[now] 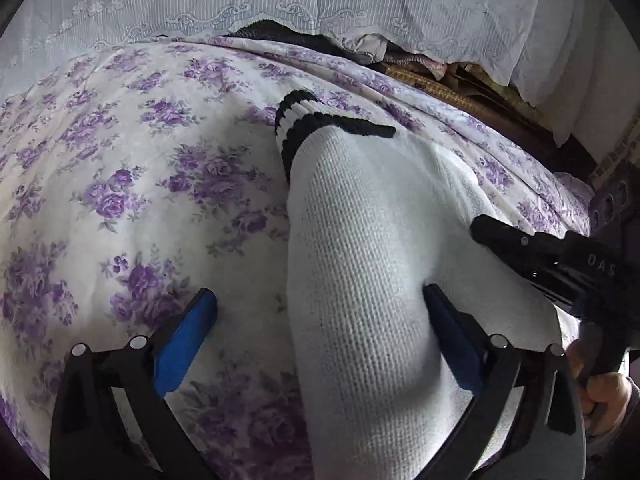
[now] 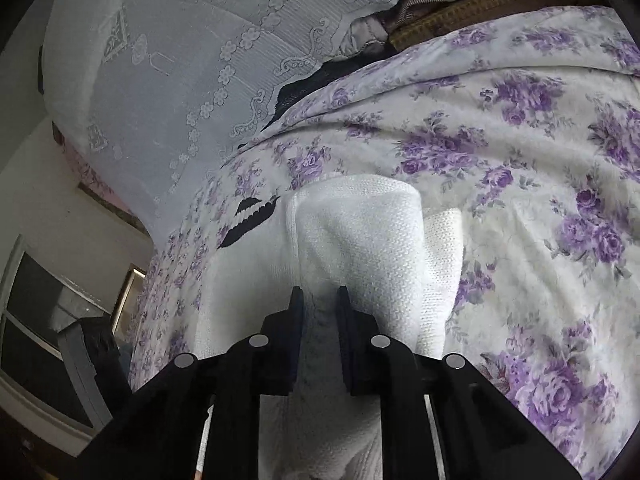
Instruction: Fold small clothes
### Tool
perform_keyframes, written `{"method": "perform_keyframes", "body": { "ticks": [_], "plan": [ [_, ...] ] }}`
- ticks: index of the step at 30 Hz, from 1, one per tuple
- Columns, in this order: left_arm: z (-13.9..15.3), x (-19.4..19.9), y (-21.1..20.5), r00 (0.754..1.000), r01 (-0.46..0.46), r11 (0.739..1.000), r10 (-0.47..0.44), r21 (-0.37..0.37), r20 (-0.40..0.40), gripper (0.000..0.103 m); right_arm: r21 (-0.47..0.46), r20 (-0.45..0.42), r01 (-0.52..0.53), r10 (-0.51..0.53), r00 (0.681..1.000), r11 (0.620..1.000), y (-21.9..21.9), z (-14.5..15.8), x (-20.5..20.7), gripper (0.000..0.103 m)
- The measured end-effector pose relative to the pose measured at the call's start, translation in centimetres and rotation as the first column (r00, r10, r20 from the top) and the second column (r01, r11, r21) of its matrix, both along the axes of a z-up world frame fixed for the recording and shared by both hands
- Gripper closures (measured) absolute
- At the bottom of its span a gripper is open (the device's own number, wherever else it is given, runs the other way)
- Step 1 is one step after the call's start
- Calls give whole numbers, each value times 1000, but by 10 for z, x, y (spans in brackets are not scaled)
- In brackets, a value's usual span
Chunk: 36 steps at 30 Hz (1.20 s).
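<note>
A floral bedsheet (image 1: 120, 184), printed with purple roses, is spread across the whole work surface. A lace curtain (image 1: 280, 4) is hung behind it, toward twelve o'clock in the left wrist view.

A white knitted sock (image 1: 360, 264) with a black-striped cuff (image 1: 296, 128) is laid on the sheet, the cuff pointing toward twelve o'clock and the body running down to six o'clock. In the right wrist view the sock (image 2: 360, 232) is seen partly doubled over, a raised fold standing at centre and the black stripes lying at about nine o'clock.

The left gripper (image 1: 320, 308) is held wide open, astride the sock, its blue pads at roughly eight and four o'clock. Neither pad is shown pressing the cloth. The right gripper (image 2: 320, 300) is closed upon a pinch of the sock fabric; in the left wrist view it enters from three o'clock (image 1: 480, 228).

The step in hand is judged to be the folding of the sock upon itself. It is best done if the pinched layer is carried low and straight toward the cuff, the edges being kept aligned. The lower layer should be pinned by the open left gripper so that it is not dragged along the soft sheet.
</note>
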<state>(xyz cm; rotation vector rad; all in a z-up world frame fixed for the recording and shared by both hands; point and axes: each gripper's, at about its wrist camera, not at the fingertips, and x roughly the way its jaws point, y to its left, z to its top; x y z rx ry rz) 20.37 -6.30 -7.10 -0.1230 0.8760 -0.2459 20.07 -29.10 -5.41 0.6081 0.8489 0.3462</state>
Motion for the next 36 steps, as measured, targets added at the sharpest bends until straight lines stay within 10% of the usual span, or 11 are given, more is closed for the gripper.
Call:
{"method": "perform_keyframes", "body": {
  "ticks": [5, 10, 18, 36],
  "plan": [
    [25, -12, 10, 997, -34, 999, 32, 24, 71, 4, -126, 129, -24, 41, 991, 992, 36, 57, -15, 51],
    [30, -1, 52, 989, -135, 990, 137, -43, 47, 4, -95, 108, -50, 61, 992, 994, 62, 60, 15, 51],
    [-2, 13, 38, 985, -168, 974, 163, 149, 49, 4, -172, 46, -50, 59, 997, 984, 64, 6, 34, 64],
    [34, -37, 8, 959, -127, 971, 68, 205, 274, 7, -289, 193, 64, -7, 981, 955, 43, 38, -68, 50]
  ]
}}
